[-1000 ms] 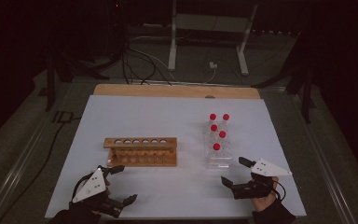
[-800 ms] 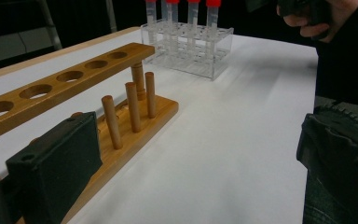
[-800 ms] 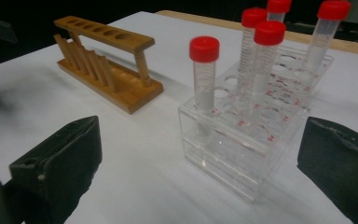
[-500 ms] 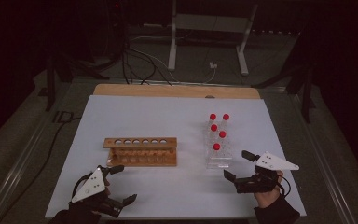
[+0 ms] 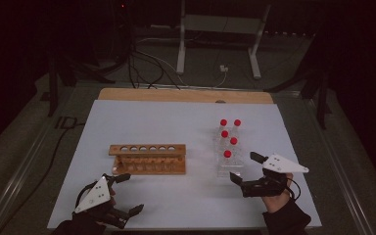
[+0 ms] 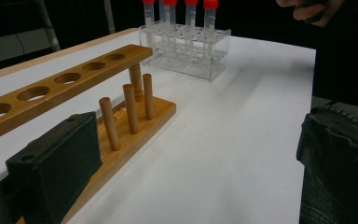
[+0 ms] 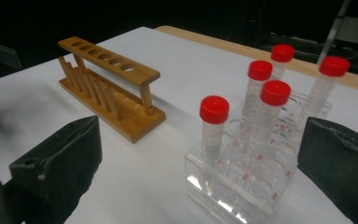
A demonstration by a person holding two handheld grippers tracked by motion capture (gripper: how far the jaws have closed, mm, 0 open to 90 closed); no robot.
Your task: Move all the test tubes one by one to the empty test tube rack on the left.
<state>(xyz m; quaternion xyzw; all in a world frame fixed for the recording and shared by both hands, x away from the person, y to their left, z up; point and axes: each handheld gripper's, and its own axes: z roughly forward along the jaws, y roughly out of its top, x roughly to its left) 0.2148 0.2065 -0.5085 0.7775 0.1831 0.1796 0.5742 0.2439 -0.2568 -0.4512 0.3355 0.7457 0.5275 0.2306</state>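
Observation:
A wooden tube rack [image 5: 147, 157] with empty holes lies left of centre on the white table [image 5: 176, 122]. To its right a clear plastic rack [image 5: 228, 165] holds several red-capped tubes [image 5: 227, 154]. My right gripper [image 5: 242, 167] is open just in front of the clear rack's near end. In the right gripper view its jaws [image 7: 200, 140] stand either side of the clear rack [image 7: 242, 182] and the nearest tube [image 7: 213, 126]. My left gripper [image 5: 131, 193] is open near the front edge. In the left gripper view the wooden rack [image 6: 74, 84] runs beside the left jaw.
A wooden board edge [image 5: 186, 95] lines the table's far side, with a metal stand [image 5: 220, 29] and cables on the floor behind. The other hand [image 6: 307, 9] shows beyond the clear rack [image 6: 186, 51]. Bare white surface lies between the two racks.
My right gripper has moved forward and slightly right, up to the near end of the clear rack. The left gripper has hardly moved.

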